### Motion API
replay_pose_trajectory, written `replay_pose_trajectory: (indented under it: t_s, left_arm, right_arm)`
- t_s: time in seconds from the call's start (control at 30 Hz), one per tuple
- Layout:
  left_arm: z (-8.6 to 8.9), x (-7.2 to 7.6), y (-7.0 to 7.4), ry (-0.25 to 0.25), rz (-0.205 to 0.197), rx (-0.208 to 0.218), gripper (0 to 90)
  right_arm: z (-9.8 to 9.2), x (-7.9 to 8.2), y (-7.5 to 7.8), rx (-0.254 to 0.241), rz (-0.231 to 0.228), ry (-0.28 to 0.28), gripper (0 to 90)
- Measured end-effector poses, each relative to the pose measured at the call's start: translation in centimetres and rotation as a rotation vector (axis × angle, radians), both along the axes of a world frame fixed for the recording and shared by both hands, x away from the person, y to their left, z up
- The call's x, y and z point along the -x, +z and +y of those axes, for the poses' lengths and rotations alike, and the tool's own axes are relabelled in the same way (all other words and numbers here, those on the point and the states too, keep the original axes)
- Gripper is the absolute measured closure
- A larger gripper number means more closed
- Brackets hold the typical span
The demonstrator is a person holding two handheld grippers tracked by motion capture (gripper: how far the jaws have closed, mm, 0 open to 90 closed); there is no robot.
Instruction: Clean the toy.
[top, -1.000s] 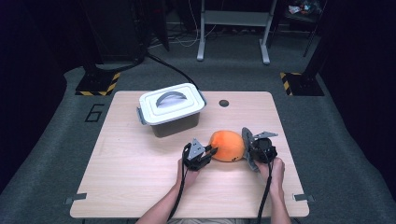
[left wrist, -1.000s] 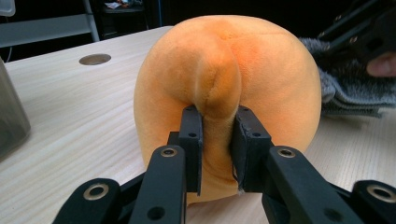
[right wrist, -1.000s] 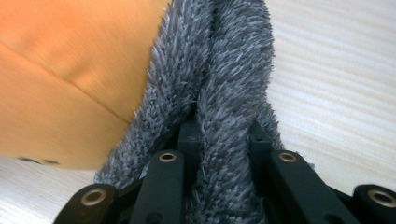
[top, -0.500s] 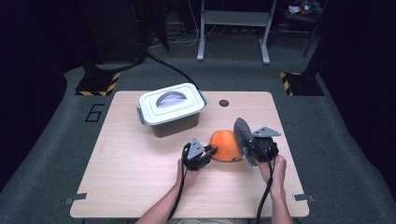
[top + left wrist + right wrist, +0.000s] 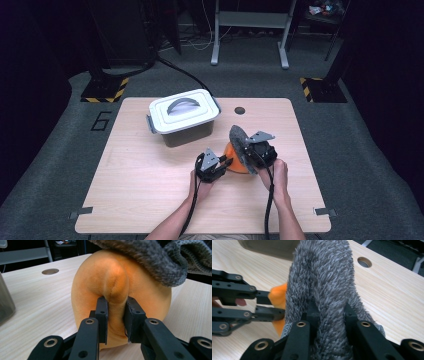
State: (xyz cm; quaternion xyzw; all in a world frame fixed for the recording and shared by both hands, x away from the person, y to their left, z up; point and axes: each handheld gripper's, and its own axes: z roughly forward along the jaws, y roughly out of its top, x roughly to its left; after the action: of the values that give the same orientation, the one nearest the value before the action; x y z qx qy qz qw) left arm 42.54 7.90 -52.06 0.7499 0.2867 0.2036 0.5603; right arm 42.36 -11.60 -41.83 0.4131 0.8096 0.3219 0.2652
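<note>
Tabletop (image 5: 150,190): each hand-held gripper pinches fabric, grey cloth (image 5: 240,145) half-hiding orange cloth (image 5: 233,162).

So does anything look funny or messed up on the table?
Only the soft toy: its grey fuzzy cover is peeled up off the orange plush body, pulled by the right gripper while the left gripper pinches the orange part. The lidded box sits tidy.
</note>
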Motion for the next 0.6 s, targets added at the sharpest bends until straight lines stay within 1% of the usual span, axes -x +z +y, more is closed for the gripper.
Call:
replay_pose_trajectory:
  t_s: [0.1, 0.17, 0.2, 0.27, 0.3, 0.33, 0.37, 0.43, 0.5, 0.53, 0.6]
  left_arm:
    - [0.0, 0.0, 0.0, -0.002, 0.005, 0.003, 74.7]
    - [0.0, 0.0, 0.0, -0.003, 0.005, 0.002, 74.8]
    - [0.0, 0.0, 0.0, -0.005, 0.005, 0.001, 74.8]
    - [0.0, 0.0, 0.0, -0.005, 0.005, 0.001, 74.7]
    - [0.0, 0.0, 0.0, -0.009, 0.005, -0.002, 74.7]
    - [0.0, 0.0, 0.0, -0.008, 0.004, -0.003, 74.7]
    - [0.0, 0.0, 0.0, -0.008, 0.004, -0.003, 74.7]
    - [0.0, 0.0, 0.0, -0.006, 0.001, -0.003, 74.7]
    - [0.0, 0.0, 0.0, -0.005, 0.004, 0.003, 74.7]
    - [0.0, 0.0, 0.0, -0.002, 0.002, 0.005, 74.7]
    - [0.0, 0.0, 0.0, -0.005, 0.002, 0.001, 74.7]
  right_arm:
    - [-1.0, 0.0, -0.1, 0.002, -0.001, -0.033, 74.2]
    - [-2.0, 0.0, -0.4, -0.016, 0.011, -0.059, 74.2]
    - [-2.4, 0.0, -0.5, -0.016, 0.014, -0.065, 74.1]
    - [-3.2, 0.0, -1.0, -0.026, 0.023, -0.089, 74.1]
    - [-3.7, 0.0, -1.4, -0.021, 0.028, -0.098, 74.0]
    - [-4.0, 0.1, -1.6, -0.026, 0.033, -0.106, 74.1]
    - [-4.0, 0.1, -1.6, -0.026, 0.033, -0.106, 74.1]
    - [-5.0, 0.1, -2.1, -0.022, 0.043, -0.131, 74.0]
    - [-5.8, -0.1, -2.8, -0.014, 0.067, -0.165, 74.1]
    - [-6.1, -0.3, -3.3, -0.01, 0.084, -0.172, 74.1]
    - [-6.6, -0.7, -4.2, -0.017, 0.104, -0.184, 74.1]
